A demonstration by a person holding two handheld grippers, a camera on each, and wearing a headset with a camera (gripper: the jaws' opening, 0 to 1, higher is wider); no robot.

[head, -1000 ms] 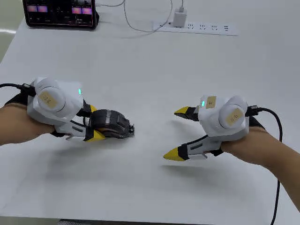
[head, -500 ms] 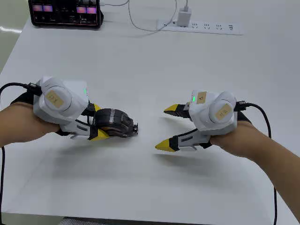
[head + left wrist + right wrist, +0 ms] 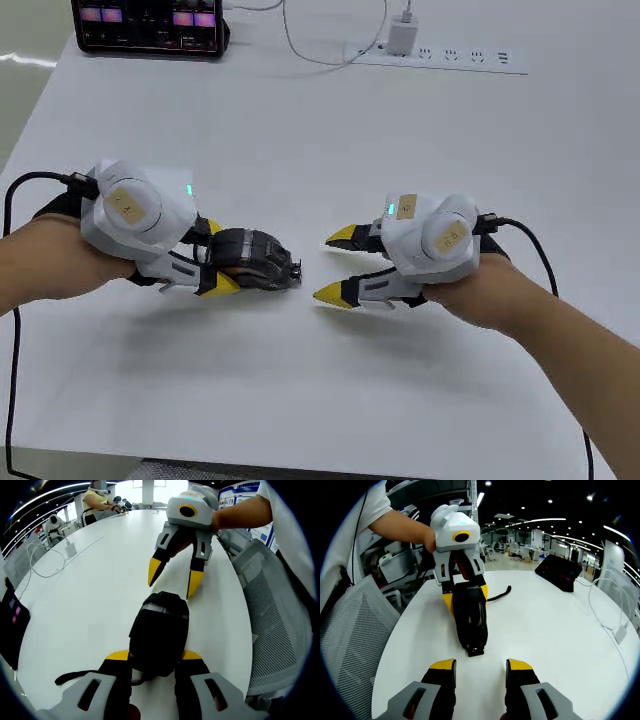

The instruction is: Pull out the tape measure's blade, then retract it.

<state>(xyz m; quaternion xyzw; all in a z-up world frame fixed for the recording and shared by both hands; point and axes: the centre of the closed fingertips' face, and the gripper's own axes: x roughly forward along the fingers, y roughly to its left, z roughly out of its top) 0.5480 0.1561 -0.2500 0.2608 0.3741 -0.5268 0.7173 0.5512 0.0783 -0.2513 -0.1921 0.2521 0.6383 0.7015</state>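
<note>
- The tape measure (image 3: 252, 260) is a dark, rounded case lying on the white table (image 3: 300, 140), a little to the 9 o'clock side of the middle of the head view.
- Its blade is wound in. A small dark end hook (image 3: 295, 272) shows at the case's mouth, pointing toward 3 o'clock.
- In the right gripper view the tape measure (image 3: 471, 616) lies lengthwise, hook end nearest the camera.
- The left gripper (image 3: 215, 257) grips the case from the 9 o'clock side. Its yellow-tipped jaws are closed against both flanks, as the left gripper view (image 3: 155, 655) shows along the tape measure (image 3: 159, 632).
- The right gripper (image 3: 334, 265) sits at 3 o'clock of the tape measure, near the hook but not touching it. Its jaws are spread wide and hold nothing.
- Its tips (image 3: 481, 665) frame the hook from either side, with bare table between them.
- Open tabletop lies all round the pair. The near edge runs along 6 o'clock and the left edge slants past 9 o'clock, both well apart from the case.
- At 12 to 1 o'clock along the far side lies a white power strip (image 3: 440, 55) with a charger (image 3: 405, 35) plugged in and a cable (image 3: 300, 45) trailing.
- A dark screen (image 3: 150, 25) stands at 11 o'clock.
</note>
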